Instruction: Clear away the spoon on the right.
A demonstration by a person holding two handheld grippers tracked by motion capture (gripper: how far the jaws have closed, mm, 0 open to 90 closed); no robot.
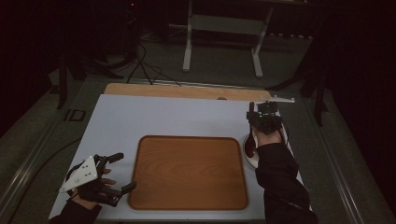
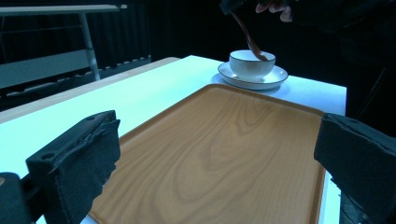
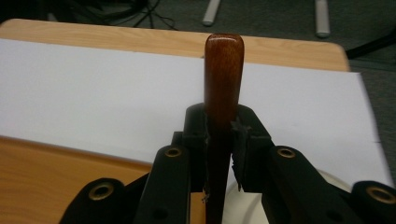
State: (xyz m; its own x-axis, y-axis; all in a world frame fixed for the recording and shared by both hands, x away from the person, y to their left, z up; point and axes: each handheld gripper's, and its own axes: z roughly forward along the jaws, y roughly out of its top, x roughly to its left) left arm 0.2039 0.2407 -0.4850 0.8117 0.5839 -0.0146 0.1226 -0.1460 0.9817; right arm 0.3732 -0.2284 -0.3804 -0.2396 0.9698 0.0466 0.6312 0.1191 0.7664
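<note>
High view, starting at the near left corner of the surface (image 1: 116,116): the left claw (image 1: 120,172) lies low with its jaws spread wide and nothing between them, aimed across the wooden tray (image 1: 188,171). It looks parked there as a waiting hand, leaving the work to the other side. The tray sits flat in the middle of the surface, toward the near edge, and is bare, so it is probably where things will be gathered.

Farther off, just beyond the tray's right edge and near the right edge of the surface, a white saucer (image 2: 275,77) carries a white cup (image 2: 252,63). The right claw (image 3: 219,126) hangs above them, pressed together on a wooden spoon (image 3: 223,74), pinching the handle partway along. From the left gripper view the spoon's (image 2: 250,39) lower end dips inside the cup while the handle rises toward the hand, so its long axis runs steeply, leaning a little rather than plumb, bowl end down. In the right gripper view the rounded handle tip juts out past the jaws toward the far edge of the surface. Gripping high on the handle keeps the claw clear of the cup rim, which suits stirring or lifting the spoon out.
</note>
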